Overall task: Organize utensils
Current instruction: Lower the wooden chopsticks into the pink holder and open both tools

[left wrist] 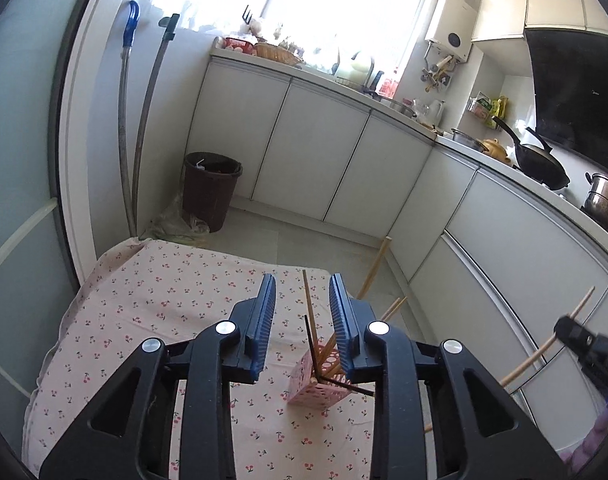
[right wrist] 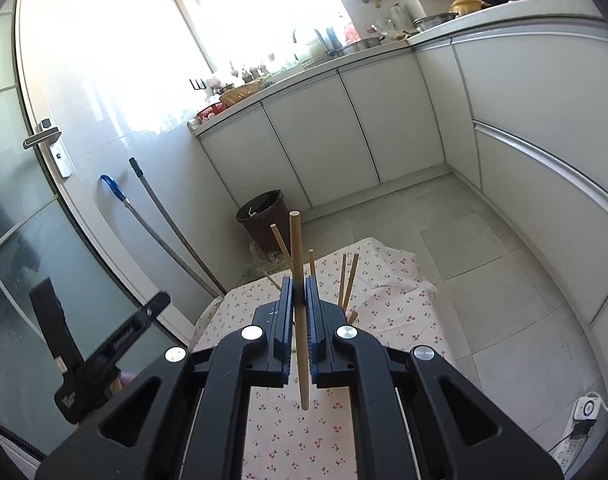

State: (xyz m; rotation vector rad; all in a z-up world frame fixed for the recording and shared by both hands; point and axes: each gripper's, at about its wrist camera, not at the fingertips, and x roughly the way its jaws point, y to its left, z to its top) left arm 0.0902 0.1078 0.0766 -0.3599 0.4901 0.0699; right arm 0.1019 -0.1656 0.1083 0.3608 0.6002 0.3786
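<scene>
A pink perforated holder (left wrist: 314, 384) stands on the cherry-print tablecloth (left wrist: 164, 300) with several wooden and black chopsticks leaning in it. My left gripper (left wrist: 302, 284) hangs just above it, jaws open. One wooden chopstick (left wrist: 310, 308) from the holder rises in the gap, and neither pad touches it. My right gripper (right wrist: 299, 282) is shut on a single wooden chopstick (right wrist: 298, 320), held nearly upright over the table (right wrist: 384, 320). In the left wrist view the right gripper (left wrist: 566, 328) sits at the right edge with that chopstick (left wrist: 540, 356) slanting through it. The holder is hidden in the right wrist view.
White cabinets (left wrist: 324, 152) run along the back and right under a crowded counter. A brown bin (left wrist: 212, 188) and two long-handled tools (left wrist: 124, 120) stand by the wall beyond the table's far edge. A power strip (right wrist: 584, 412) lies on the tiled floor.
</scene>
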